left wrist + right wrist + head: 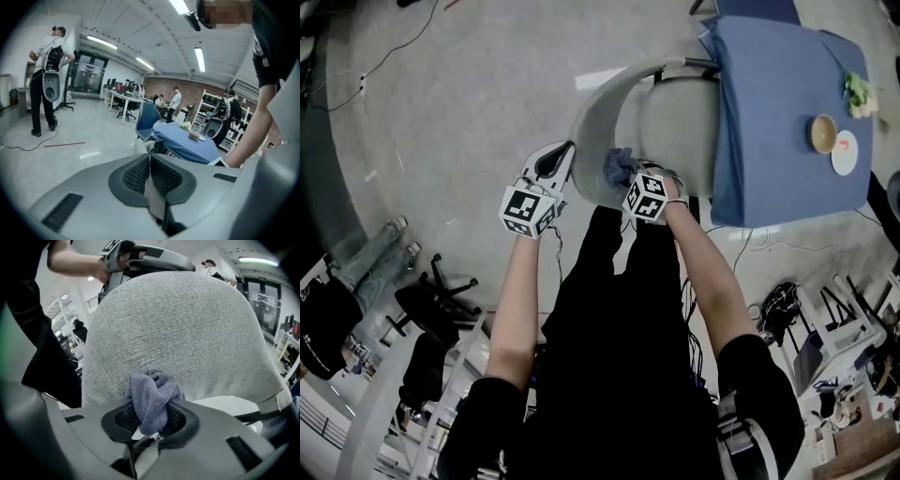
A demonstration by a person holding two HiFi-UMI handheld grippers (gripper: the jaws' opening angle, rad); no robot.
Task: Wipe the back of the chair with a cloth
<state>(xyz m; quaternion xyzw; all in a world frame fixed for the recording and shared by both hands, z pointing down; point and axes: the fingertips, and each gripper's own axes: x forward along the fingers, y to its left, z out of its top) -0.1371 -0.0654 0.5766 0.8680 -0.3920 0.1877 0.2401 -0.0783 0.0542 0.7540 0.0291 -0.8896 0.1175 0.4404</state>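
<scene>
Bright ceiling strip lights [200,59] light evenly; all views bulge, fisheye-warped, with dark corners.

The chair back [178,329] was coarse grey woven fabric, the cloth [151,399] soft nubbly blue-grey knit, the right gripper [150,423] matt grey plastic.

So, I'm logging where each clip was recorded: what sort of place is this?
Probably an open-plan office or lab: desks in rows, storage shelves, and ceiling strip lights.

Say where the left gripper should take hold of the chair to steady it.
Probably the backrest at its top edge, coming from above: it is a thin, curved, upright rim, and the left gripper, jaws shut, sits right beside it, clear of the cloth.
</scene>
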